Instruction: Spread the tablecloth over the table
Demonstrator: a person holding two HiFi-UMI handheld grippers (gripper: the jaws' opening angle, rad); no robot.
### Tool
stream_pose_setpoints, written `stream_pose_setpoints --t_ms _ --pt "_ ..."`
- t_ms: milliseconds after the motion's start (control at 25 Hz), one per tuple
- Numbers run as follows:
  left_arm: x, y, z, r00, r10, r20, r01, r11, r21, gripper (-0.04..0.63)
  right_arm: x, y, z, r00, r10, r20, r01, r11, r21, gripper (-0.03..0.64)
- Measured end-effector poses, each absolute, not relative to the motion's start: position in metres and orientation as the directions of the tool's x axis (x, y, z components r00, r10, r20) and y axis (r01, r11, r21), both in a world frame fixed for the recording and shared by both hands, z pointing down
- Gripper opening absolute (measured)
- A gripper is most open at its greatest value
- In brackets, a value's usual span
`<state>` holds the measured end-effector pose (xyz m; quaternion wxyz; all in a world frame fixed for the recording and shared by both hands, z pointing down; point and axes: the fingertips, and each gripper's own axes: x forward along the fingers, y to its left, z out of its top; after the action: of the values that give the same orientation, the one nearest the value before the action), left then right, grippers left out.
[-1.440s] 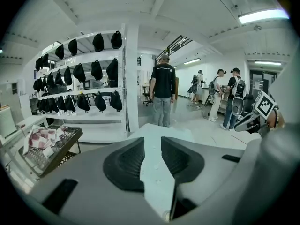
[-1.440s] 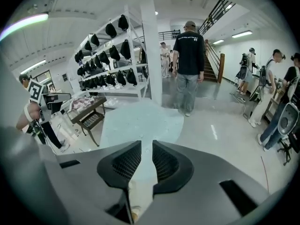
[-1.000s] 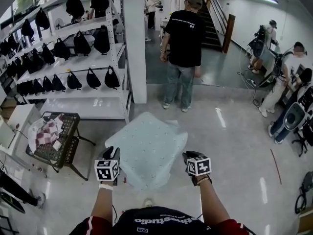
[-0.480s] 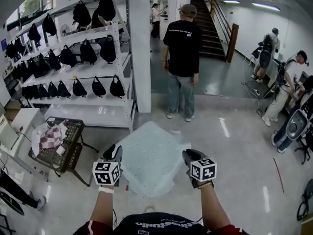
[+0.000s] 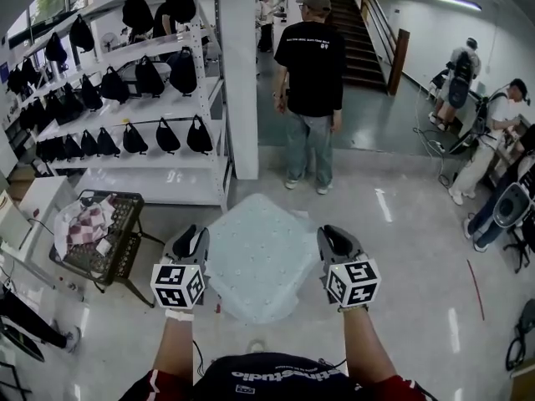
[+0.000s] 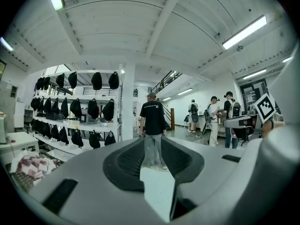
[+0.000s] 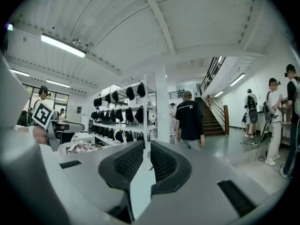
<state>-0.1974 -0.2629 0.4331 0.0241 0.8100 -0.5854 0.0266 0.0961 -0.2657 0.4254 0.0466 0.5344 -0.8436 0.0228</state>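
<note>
Pinching the near edge of the tablecloth (image 5: 255,257) in both sets of jaws: closing the left gripper (image 5: 189,242) on the near left corner and the right gripper (image 5: 334,241) on the near right corner. On the right, just now tightening down onto the pale fabric caught between the ribbed pads. Holding both grippers roughly level, side by side and well apart, with the cloth stretched between them and sagging away toward the far side above the pale floor (image 5: 401,257). Seeing no table beneath the cloth from any view, only fabric and floor.

Judging the cloth light, thin and limp: probably billowing when swung, folding on itself once slackened, and sliding out of a shallow pinch. Favouring a hold at the two near corners, set well inside the hem, and keeping that edge taut so the far end can float out flat.

Passing, at the near left, a wire basket stand (image 5: 113,224) carrying a checked cloth (image 5: 84,224). Finding, farther back on the left, white shelving (image 5: 180,186) hung with black bags (image 5: 149,75). Facing, beyond the cloth's far edge, a person in a black shirt (image 5: 311,57) standing with back turned — clear of the fabric. Making out, farthest of all, a staircase (image 5: 359,40) and more people at the far right (image 5: 489,132).
</note>
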Motion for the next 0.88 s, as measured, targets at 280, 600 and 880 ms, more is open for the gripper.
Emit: stream_pose_setpoints --t_ms 280,600,880 --pt "-0.198 -0.258 0.416 0.312 -0.949 0.040 -0.950 -0.312 0.017 0.120 0.105 -0.259 0.413 -0.372 -0.926 0.061 -0.927 0.374 0.019 0.064" --pt "-0.197 -0.252 0.406 0.301 -0.953 0.010 -0.953 -0.301 -0.005 0.116 0.122 -0.260 0.411 -0.283 -0.958 0.035 -0.959 0.283 -0.021 0.028" --pt "-0.202 -0.249 0.400 0.274 -0.962 -0.003 -0.962 -0.274 -0.006 0.063 0.112 -0.259 0.412 -0.309 -0.950 0.050 -0.951 0.308 -0.021 0.026"
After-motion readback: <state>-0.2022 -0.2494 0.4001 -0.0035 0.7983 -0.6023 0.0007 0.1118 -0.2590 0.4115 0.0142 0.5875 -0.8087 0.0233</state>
